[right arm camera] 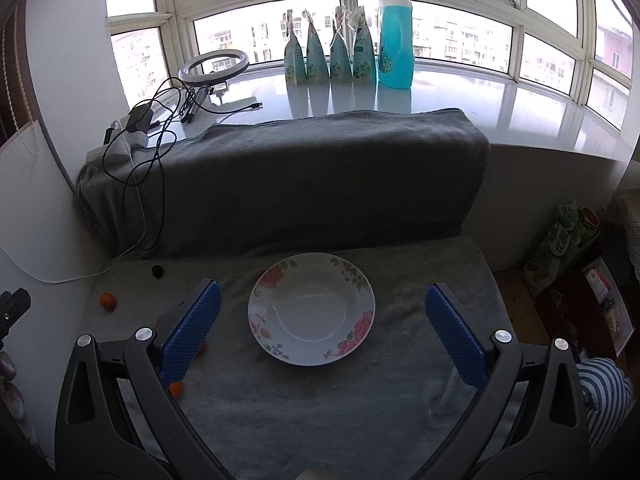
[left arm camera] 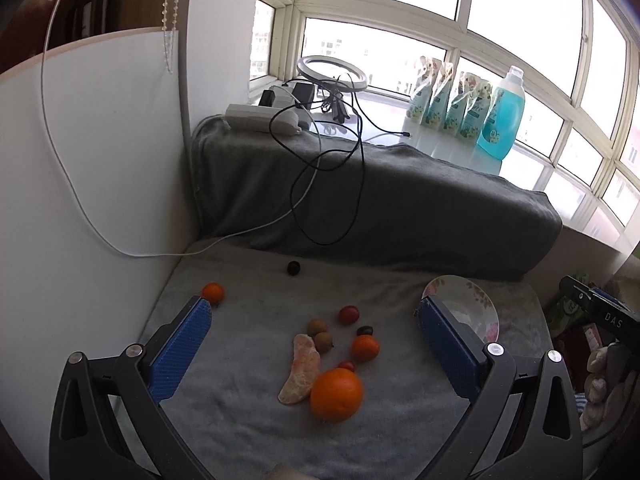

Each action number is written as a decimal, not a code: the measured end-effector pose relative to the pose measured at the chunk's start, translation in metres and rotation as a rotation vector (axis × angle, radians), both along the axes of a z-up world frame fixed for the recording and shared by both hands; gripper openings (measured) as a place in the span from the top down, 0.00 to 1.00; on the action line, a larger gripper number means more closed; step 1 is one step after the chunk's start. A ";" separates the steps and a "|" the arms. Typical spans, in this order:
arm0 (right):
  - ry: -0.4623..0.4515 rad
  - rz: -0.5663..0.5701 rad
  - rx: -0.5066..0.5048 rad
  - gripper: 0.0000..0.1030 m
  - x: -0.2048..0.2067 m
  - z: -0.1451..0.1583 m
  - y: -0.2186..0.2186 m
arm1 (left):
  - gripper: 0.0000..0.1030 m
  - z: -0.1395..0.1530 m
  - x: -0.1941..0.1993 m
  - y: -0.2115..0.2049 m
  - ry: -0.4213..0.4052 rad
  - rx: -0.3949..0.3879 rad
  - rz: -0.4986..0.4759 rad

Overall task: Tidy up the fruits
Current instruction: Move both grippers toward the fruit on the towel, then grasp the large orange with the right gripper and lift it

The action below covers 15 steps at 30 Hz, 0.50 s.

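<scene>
In the left wrist view my left gripper [left arm camera: 314,312] is open and empty above a cluster of fruit on the grey cloth: a large orange [left arm camera: 336,394], a peeled citrus segment [left arm camera: 301,369], a small orange [left arm camera: 365,348], two brown longans [left arm camera: 320,332], two cherry tomatoes [left arm camera: 349,314] and a dark date [left arm camera: 365,330]. Another small orange [left arm camera: 213,293] lies far left. A flowered plate [left arm camera: 468,300] sits right. In the right wrist view my right gripper [right arm camera: 323,294] is open and empty over the empty plate [right arm camera: 280,280]. The far small orange [right arm camera: 107,301] shows left.
A small black cap [left arm camera: 293,268] lies at the back of the cloth. A grey-covered ledge [left arm camera: 380,200] rises behind, with cables [left arm camera: 320,168], a power strip and ring light. Detergent bottle [right arm camera: 395,36] and pouches stand on the sill. A white wall is left; boxes [right arm camera: 580,280] stand right.
</scene>
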State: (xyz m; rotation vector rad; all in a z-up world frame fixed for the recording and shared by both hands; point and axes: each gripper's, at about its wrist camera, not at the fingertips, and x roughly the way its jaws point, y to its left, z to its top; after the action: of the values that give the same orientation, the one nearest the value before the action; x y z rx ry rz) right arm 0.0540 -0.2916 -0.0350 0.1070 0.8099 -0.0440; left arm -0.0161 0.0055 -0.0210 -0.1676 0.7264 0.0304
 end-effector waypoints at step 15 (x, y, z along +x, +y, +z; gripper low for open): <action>0.298 0.238 0.325 0.01 0.048 -0.083 0.063 | 0.15 -0.076 -0.004 0.040 0.208 -0.190 0.010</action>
State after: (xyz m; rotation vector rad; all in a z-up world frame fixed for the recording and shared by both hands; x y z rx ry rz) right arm 0.1025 -0.2287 -0.1183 0.3153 1.1186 0.3044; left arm -0.0198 0.0455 -0.0971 -0.3534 0.9363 -0.0122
